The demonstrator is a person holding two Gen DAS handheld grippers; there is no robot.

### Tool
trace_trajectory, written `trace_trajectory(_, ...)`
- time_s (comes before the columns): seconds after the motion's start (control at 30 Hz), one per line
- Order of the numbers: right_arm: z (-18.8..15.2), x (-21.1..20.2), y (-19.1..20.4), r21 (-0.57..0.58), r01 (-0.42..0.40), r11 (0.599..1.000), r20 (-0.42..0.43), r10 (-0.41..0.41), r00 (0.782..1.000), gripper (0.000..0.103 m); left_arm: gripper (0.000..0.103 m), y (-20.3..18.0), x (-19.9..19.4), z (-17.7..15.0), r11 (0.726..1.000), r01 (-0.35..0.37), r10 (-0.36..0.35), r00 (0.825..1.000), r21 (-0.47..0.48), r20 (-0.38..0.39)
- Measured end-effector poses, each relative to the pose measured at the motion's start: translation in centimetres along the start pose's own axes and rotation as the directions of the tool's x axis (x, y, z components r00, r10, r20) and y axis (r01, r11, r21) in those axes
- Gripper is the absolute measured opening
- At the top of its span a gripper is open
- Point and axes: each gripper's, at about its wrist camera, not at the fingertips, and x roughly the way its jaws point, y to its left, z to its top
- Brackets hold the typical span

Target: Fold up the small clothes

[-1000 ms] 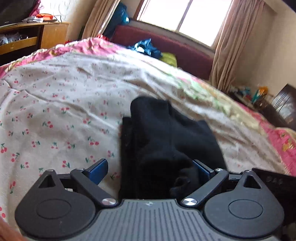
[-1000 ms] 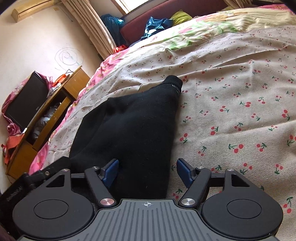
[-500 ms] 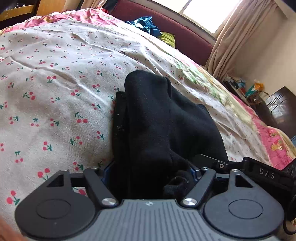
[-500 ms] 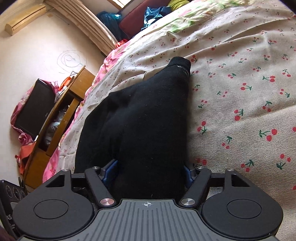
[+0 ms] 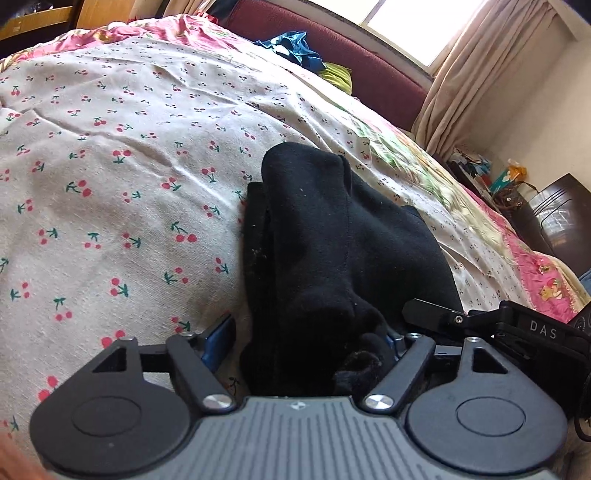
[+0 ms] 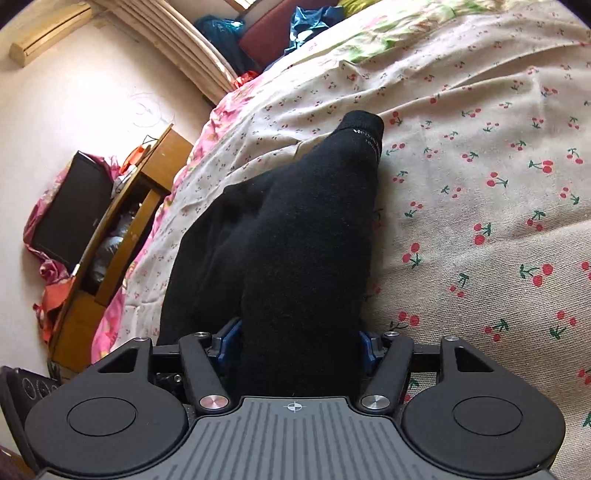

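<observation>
While the left gripper (image 5: 308, 341) has slackened since half a second ago, its blue pad (image 5: 221, 338) now apart from the black sock (image 5: 332, 251) on the cherry-print bedspread (image 5: 110, 177), the right gripper (image 6: 295, 341) has clamped onto the sock's near end (image 6: 303, 258), so the fold can likely proceed from that side.

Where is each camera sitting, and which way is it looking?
Left wrist: sits on the left gripper, looking along its fingers across the black sock and cherry-print bedsheet toward the window.
Right wrist: sits on the right gripper, looking over that sock toward the wooden shelf.
Shared: the sock, bedsheet, and blue clothes by the maroon headboard.
</observation>
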Motion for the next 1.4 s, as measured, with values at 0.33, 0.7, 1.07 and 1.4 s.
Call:
trace_trajectory(0.33,-0.7,-0.2,-2.3,0.019,-0.073,0.997,0.010,0.073,0.997,0.064,0.103,-0.5,1.6,-0.3,0.998,0.010,-0.007,0.998,0.063,-0.054)
trace_trajectory(0.7,-0.3,1.3,-1.9,-0.016,-0.074,0.997,-0.008,0.074,0.997,0.067,0.100,0.4,2.7,0.3,0.991,0.124,-0.129,0.987,-0.056,-0.096)
trace_trajectory(1.07,0.4,-0.7,3.4,-0.040,-0.134,0.990,0.039,0.135,0.990,0.050,0.075,1.7,-4.0,2.1,0.983,0.175,-0.170,0.981,-0.053,0.093)
trace_trajectory(1.4,-1.6,3.8,4.7,-0.171,0.008,0.985,-0.038,-0.015,0.999,0.070,0.075,4.7,-3.9,0.9,0.998,0.043,-0.041,0.998,-0.040,0.043)
